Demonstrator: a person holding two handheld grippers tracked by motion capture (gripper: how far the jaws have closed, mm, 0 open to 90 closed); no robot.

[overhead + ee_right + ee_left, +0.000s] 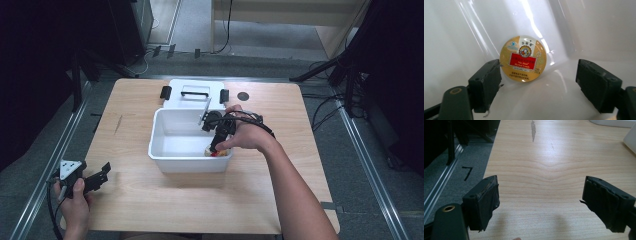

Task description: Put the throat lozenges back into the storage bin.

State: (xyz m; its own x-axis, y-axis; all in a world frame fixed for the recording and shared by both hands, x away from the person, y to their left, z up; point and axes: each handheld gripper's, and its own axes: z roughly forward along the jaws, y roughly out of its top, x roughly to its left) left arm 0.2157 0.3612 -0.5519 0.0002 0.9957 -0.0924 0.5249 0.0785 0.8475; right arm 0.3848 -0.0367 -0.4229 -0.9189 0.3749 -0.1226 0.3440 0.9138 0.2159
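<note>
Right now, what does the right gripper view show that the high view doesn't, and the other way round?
The right gripper view alone shows the round tin's printed lid, gold with a red band, lying in a corner of the white bin, with the right gripper open and apart from it.

The high view alone shows the wooden table, the white lid behind the bin, and the left gripper at the table's near left corner.

Both show the bin's white inside, the right gripper reaching into it, and the tin.

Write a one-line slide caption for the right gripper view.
Open right claw inside the white bin, its jaws flanking, not gripping, a round gold candy tin lying in the bin's corner.
</note>
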